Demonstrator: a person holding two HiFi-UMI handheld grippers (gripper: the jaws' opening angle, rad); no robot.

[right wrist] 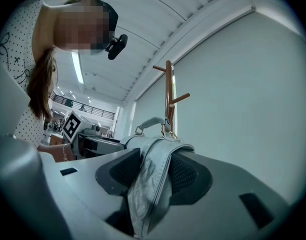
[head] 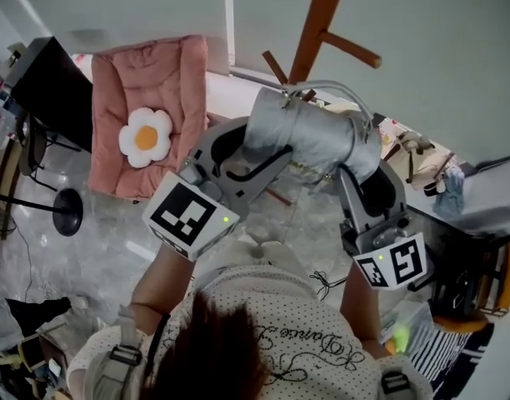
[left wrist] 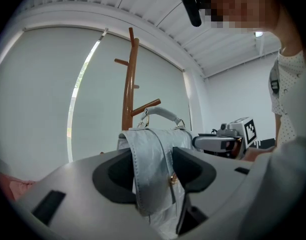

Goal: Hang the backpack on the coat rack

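A grey backpack (head: 309,136) is held up between both grippers, just in front of the wooden coat rack (head: 319,19). My left gripper (head: 237,155) is shut on the bag's left side, where a grey strap (left wrist: 149,169) fills the gap between its dark pads. My right gripper (head: 365,192) is shut on the bag's right side, with crumpled fabric and a strap (right wrist: 152,174) pressed between its pads. The bag's top handle (left wrist: 163,114) arches up close to a lower peg (left wrist: 147,106) of the rack. In the right gripper view the handle (right wrist: 151,123) sits beside the rack's post (right wrist: 168,96).
A pink cushion (head: 167,73) with a flower-shaped pillow (head: 145,137) lies on the floor at the left. A black stand's base (head: 67,222) is beside it. A cluttered table (head: 422,161) stands to the right. Pale window blinds are behind the rack.
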